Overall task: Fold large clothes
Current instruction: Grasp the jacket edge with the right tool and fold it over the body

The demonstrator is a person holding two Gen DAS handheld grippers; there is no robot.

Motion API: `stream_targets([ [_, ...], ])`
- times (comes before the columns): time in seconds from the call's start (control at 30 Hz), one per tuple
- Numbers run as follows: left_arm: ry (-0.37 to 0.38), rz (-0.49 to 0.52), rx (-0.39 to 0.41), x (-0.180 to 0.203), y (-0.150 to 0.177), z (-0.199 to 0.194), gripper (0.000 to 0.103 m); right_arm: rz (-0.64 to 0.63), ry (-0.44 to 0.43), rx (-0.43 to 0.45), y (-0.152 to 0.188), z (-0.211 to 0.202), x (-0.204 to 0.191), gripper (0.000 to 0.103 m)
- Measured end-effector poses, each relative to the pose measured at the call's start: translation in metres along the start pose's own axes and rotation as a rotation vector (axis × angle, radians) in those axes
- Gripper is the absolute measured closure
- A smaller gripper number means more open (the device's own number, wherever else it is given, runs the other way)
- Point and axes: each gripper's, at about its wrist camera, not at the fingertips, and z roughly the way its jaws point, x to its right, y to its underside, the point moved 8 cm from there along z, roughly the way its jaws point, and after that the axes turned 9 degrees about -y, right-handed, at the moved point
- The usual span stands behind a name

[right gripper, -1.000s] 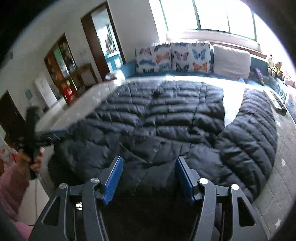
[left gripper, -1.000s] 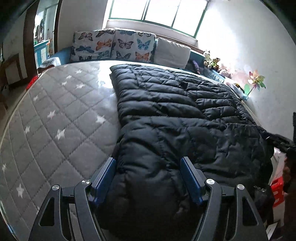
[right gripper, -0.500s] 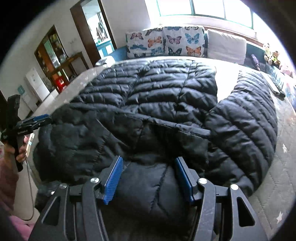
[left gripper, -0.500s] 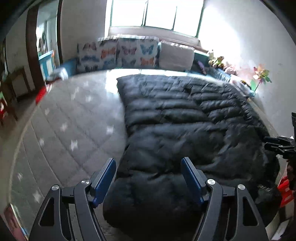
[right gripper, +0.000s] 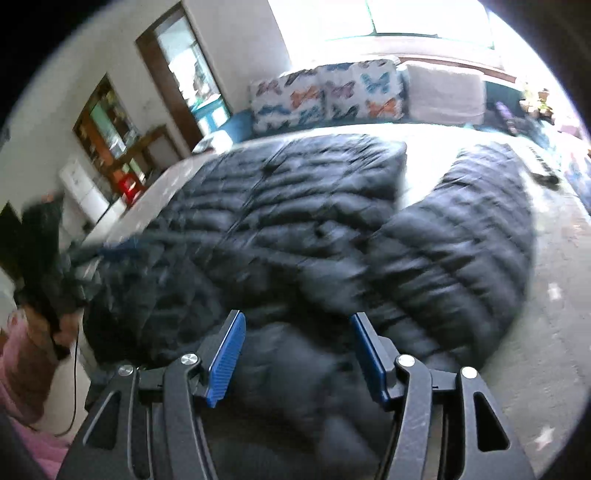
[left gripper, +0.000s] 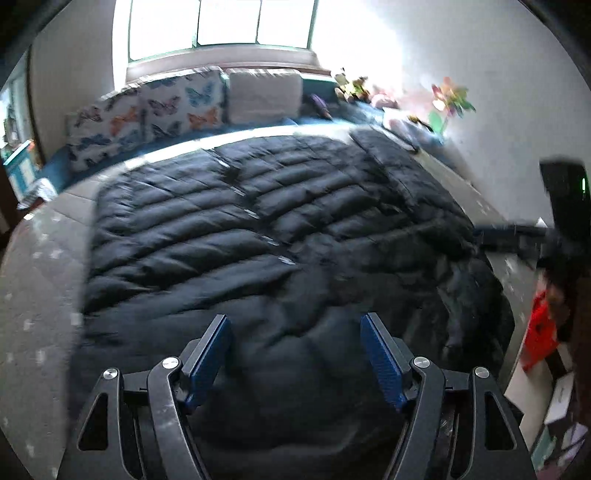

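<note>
Nearest, the left gripper (left gripper: 295,354) has its blue pads spread wide with nothing clamped; only black quilting shows between them. The right gripper (right gripper: 297,350) is likewise wide apart and holds nothing, hovering over the near bulge of the coat (left gripper: 266,236).

That coat lies on the bed (left gripper: 33,295), a grey cover with white stars. Its long axis runs from the grippers away toward the window (left gripper: 221,26), with the padded near end bunched at the bed's front edge and the flat far end reaching toward the pillows (left gripper: 147,110). In the right wrist view one sleeve (right gripper: 461,236) curves out to the right of the body, parted from it by a strip of bare bed at its far end. Both views are smeared by motion, so seams and fastenings are hard to read.

At the right edge of the left view the other gripper shows as a dark blur just past the coat's right side; at the left edge of the right view a hand in a pink sleeve (right gripper: 22,369) grips the left tool beside the coat's left side.

Compared with half a second ago, the left view has swung right: the coat now fills the middle, less bare bed shows on the left, and the sleeve has come into sight. The right view has pulled back a little, showing more bed beyond the sleeve. Both grippers stay spread as before.

Farthest, butterfly pillows and a white cushion (left gripper: 264,94) line the wall under the window.
</note>
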Motion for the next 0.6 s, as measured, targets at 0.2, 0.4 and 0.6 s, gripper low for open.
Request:
stream_targets([
  [0.2, 0.058, 0.056, -0.026, 0.048, -0.005, 0.023, 0.028, 0.120, 0.093, 0.045, -0.015, -0.030, 0.081, 0.038],
  [0.4, 0.099, 0.096, -0.050, 0.087, -0.016, 0.037, 0.028, 0.264, 0.144, 0.044, -0.025, -0.032, 0.165, 0.038],
  [0.6, 0.130, 0.122, -0.067, 0.112, -0.026, 0.048, 0.029, 0.390, 0.090, 0.064, -0.034, -0.018, 0.223, 0.038],
])
